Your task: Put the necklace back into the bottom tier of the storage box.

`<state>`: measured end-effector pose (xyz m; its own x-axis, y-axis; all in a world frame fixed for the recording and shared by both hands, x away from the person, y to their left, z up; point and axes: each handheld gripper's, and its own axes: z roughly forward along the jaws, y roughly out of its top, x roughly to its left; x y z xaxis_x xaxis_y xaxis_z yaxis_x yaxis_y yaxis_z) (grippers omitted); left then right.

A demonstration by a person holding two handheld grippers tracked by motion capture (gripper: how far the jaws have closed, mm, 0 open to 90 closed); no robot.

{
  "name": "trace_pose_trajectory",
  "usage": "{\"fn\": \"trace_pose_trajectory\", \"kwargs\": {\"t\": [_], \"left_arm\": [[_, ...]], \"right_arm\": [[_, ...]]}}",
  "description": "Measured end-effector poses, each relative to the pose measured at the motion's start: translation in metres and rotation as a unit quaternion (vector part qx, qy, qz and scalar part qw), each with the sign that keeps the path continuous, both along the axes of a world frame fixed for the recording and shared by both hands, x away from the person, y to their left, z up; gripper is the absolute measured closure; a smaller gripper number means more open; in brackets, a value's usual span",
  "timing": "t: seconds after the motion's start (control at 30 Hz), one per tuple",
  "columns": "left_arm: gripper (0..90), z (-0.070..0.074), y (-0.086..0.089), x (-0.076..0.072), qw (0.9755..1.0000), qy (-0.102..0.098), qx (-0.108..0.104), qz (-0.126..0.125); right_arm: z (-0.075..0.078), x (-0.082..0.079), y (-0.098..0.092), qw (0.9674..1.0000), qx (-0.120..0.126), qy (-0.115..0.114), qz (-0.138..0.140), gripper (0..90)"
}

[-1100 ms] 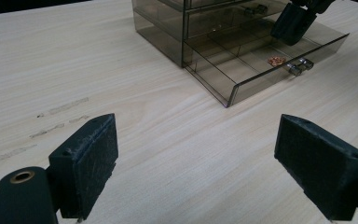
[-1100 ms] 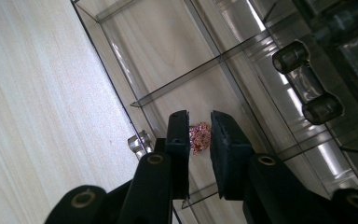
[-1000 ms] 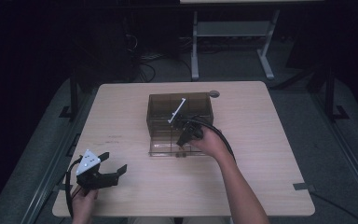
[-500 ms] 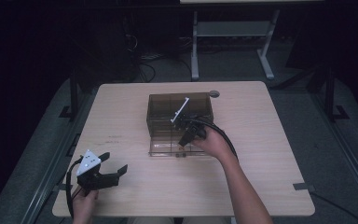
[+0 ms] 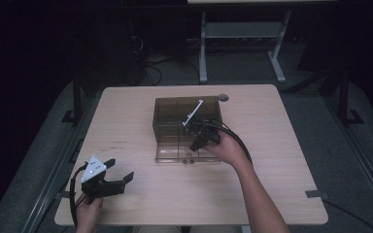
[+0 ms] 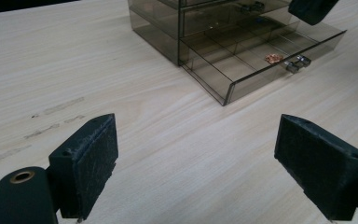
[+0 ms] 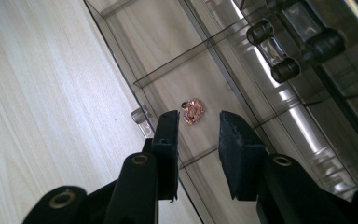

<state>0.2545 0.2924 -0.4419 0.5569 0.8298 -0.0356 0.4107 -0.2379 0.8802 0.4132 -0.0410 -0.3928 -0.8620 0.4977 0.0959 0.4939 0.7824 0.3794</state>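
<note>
We see a pale wood-grain counter [image 5: 281, 145] carrying a small cabinet [image 5: 175, 114] of smoky, see-through plastic, box-shaped, with its lowest drawer [image 5: 187, 153] pulled out toward us. The drawer is shallow and split by thin clear walls into square cells, and two stubby clear knobs stick out from its front wall. In the cell just behind those knobs lies a small copper-pink trinket [image 7: 193, 111], rounded and glittery, flat on the drawer floor. The right gripper [image 7: 196, 126] hangs over that cell, pointing down into the drawer; its fingers [image 7: 235, 140], black blocks with a rough, grainy face, stand a narrow way apart and have just been opening, with nothing pressed between them. The trinket sits just past their tips, loose and untouched. In the high view the right gripper [image 5: 200, 138] sits over the drawer's right half, a grey three-cornered plate tilted up above it and a black cable looping back over the hand. The left gripper [image 5: 114, 182] rests low near the counter's near left corner, well apart from the cabinet, its fingers [image 6: 86, 158] spread wide over bare wood and holding nothing. From the left gripper view the trinket [image 6: 274, 58] shows as a reddish fleck beside the knobs.
</note>
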Motion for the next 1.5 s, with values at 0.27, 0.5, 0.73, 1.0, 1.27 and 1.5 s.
{"fn": "trace_pose_trajectory", "kwargs": {"t": [0.27,0.5,0.73,1.0,1.27,1.5], "left_arm": [[13.0,0.000,-0.001,0.000,1.0000,-0.002,0.001,-0.002],[13.0,0.000,-0.001,0.000,1.0000,-0.002,0.001,-0.001],[13.0,-0.001,-0.002,-0.001,1.0000,-0.002,0.005,-0.004],[13.0,-0.001,-0.002,-0.001,1.0000,-0.002,0.006,-0.003],[13.0,-0.001,-0.002,-0.002,1.0000,-0.002,0.005,-0.002],[13.0,-0.001,-0.001,-0.001,1.0000,-0.004,0.006,-0.002]], "right_arm": [[0.005,-0.006,-0.007,1.0000,0.002,-0.006,-0.001,66.2],[0.005,-0.012,-0.012,1.0000,0.003,-0.005,0.000,63.4],[0.005,-0.017,-0.018,0.9999,0.008,-0.007,-0.002,61.9],[0.002,-0.025,-0.027,0.9998,0.016,-0.007,-0.002,58.4],[0.000,-0.034,-0.040,0.9994,0.031,-0.010,-0.008,56.4],[-0.002,-0.042,-0.051,0.9989,0.044,-0.012,-0.012,54.6]]}}
